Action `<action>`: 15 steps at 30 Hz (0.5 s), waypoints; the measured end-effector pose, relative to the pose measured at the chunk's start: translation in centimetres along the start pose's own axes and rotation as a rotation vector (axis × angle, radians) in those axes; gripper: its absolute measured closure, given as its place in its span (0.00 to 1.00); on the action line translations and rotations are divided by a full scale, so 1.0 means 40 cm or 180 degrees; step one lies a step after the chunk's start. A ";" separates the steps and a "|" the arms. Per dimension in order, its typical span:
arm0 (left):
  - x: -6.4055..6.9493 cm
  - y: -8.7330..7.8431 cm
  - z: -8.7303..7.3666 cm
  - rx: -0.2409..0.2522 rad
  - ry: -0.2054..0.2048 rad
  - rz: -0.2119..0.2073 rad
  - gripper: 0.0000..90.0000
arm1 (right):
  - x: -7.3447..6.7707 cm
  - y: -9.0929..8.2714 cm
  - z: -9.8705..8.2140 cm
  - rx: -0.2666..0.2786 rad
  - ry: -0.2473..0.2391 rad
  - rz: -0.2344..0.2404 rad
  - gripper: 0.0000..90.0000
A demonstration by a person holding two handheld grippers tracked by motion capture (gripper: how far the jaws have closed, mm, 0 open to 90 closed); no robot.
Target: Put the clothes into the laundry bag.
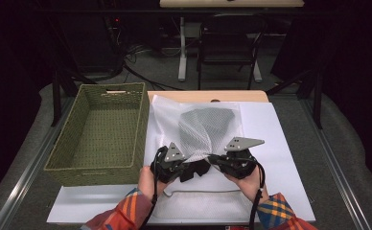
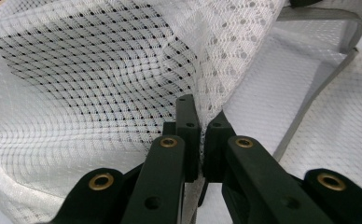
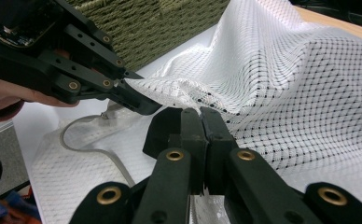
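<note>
White mesh bag (image 1: 205, 129) rises between both grippers from above, beside a woven basket (image 1: 102, 132). Left gripper (image 2: 201, 123) is clamped on its netting. Right gripper (image 3: 201, 116) pinches the bunched edge, just beyond its fingertips.

Legible text, labels, brands, numbers, signs: none. The white mesh bag (image 1: 204, 128), the woven green basket (image 1: 101, 134) and the white sheet (image 1: 275, 143) under them carry no print that can be read from here. The circuit board on the left gripper (image 3: 144, 105), seen in the right gripper view, bears markings too small to make out.
</note>
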State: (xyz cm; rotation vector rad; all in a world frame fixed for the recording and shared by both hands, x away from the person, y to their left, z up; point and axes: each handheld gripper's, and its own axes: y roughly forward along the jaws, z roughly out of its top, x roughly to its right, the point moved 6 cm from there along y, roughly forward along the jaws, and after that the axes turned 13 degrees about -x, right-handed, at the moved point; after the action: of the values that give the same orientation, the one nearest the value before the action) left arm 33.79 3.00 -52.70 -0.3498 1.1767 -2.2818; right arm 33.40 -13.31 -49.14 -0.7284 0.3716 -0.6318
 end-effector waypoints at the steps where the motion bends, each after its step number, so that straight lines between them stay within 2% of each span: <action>1: 0.001 -0.002 -0.001 0.0002 0.0004 -0.0001 0.98 | -0.001 -0.001 -0.001 -0.0003 0.0002 0.0003 0.99; 5: 0.003 -0.004 -0.003 -0.0005 0.0003 -0.0027 0.94 | -0.006 -0.003 -0.002 -0.0012 -0.0013 0.0019 0.99; 10: 0.010 -0.004 -0.006 0.0008 0.0015 -0.0063 0.98 | -0.008 -0.004 -0.007 -0.0030 -0.0008 0.0032 0.99; 15: 0.020 -0.011 -0.015 -0.0043 0.0050 -0.0127 0.98 | -0.011 -0.003 -0.016 -0.0069 -0.0017 0.0051 0.99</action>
State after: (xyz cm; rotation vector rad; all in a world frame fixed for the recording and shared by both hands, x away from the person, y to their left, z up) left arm 32.71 3.16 -52.70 -0.3642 1.2036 -2.3157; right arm 32.67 -13.41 -49.44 -0.7469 0.3794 -0.6115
